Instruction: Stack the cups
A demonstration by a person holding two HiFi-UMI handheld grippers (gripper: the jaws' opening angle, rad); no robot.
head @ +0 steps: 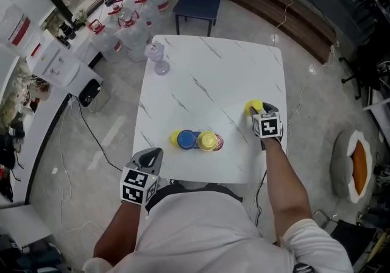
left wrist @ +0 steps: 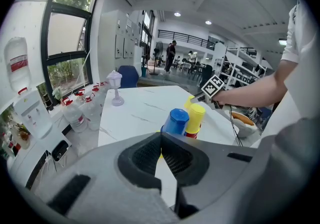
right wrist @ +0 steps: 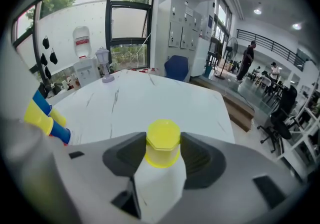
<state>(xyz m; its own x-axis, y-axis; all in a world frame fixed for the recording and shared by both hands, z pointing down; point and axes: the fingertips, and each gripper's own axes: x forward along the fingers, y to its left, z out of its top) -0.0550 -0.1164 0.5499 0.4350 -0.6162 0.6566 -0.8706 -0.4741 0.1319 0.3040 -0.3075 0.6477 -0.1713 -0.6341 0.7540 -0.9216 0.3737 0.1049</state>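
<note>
As the right hand-held gripper [right wrist: 163, 144] pinches it, the yellow cup [right wrist: 162, 154] stands inverted.

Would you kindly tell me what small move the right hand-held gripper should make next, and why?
Probably lift the yellow cup straight up off the table. The right hand-held gripper appears closed against its sides, and it stands upside down, apart from the other cups.
</note>
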